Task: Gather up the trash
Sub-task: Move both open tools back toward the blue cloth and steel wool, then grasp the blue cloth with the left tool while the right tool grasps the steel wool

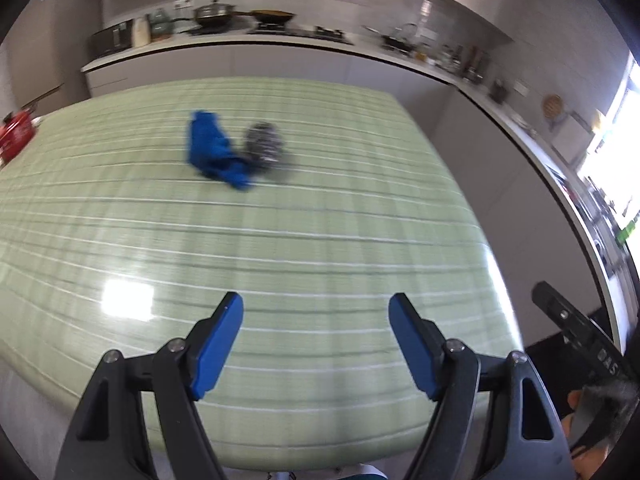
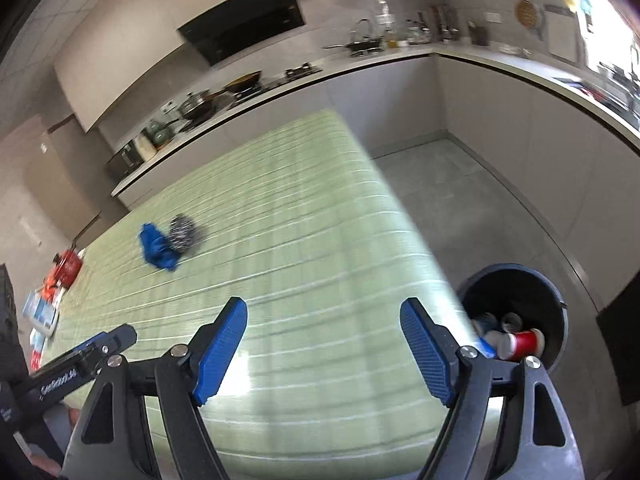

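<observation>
Left wrist view: my left claw [image 1: 316, 320] is spread wide, nothing between the blue pads [image 1: 218, 350], hanging over the near edge of the green striped surface [image 1: 320, 220]. Far across it lies a crumpled blue cloth [image 1: 214, 152], and a grey metallic wad [image 1: 265, 145] sits touching the cloth's right side. Both are motion-blurred, so I can't tell what the wad is made of. A red pot [image 1: 14, 132] sits at the far left edge. Kitchen counter [image 1: 256, 46] runs behind, with pans and bottles on it. My right claw's black frame [image 1: 580, 332] pokes in at lower right.

Right wrist view: my right claw [image 2: 324, 320] is also wide and holds nothing, over the near right part of the surface [image 2: 320, 248]. The cloth [image 2: 157, 249] and wad [image 2: 183, 232] are well away, toward the far left, still touching each other. A dark round bin [image 2: 558, 304] stands on the floor just beside the surface's right edge, near my right pad [image 2: 426, 354]. Inside it: a red cup [image 2: 527, 342] lying on its side, plus a few cans or cups next to it, too blurred to name. The pot [image 2: 69, 264] and some packets [image 2: 42, 312] sit at the left edge. My left claw's frame [image 2: 80, 364] shows at lower left.
</observation>
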A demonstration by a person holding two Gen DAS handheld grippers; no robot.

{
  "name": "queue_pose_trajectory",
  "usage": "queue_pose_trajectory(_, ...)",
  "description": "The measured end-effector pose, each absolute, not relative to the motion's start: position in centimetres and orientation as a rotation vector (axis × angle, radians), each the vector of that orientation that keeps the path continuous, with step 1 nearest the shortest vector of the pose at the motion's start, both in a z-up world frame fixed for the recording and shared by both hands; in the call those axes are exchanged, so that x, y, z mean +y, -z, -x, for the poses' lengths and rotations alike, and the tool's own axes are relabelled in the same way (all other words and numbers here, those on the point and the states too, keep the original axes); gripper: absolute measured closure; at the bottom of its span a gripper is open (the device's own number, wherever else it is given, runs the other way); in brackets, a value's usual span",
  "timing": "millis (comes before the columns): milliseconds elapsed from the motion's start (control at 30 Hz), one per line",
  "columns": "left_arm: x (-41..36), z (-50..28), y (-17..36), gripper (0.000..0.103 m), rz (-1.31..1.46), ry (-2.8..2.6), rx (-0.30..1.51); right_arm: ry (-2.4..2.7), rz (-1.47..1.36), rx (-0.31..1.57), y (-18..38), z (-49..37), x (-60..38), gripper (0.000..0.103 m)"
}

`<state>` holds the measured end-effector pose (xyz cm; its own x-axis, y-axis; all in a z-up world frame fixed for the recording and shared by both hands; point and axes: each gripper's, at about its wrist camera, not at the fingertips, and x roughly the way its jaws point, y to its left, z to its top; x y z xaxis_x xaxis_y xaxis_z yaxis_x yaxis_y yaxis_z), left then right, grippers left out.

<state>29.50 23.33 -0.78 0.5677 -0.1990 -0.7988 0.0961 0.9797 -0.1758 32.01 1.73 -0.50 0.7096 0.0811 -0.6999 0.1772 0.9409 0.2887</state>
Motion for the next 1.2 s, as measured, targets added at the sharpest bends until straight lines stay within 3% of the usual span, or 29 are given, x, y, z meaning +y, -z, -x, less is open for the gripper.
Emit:
queue_pose_trajectory(433, 29.7, -37.0, 2.2, 0.026, 0.145, 0.013, 0.951, -0.122, -0.304, 0.785, 0.7, -40.9, 7.9, 0.022)
queue_pose_trajectory(1200, 33.2, -51.0, 5.4, 0.026, 0.126, 0.173, 1.031, 0.03, -0.309, 0.809, 1.9, -49.0, 15.5, 0.022)
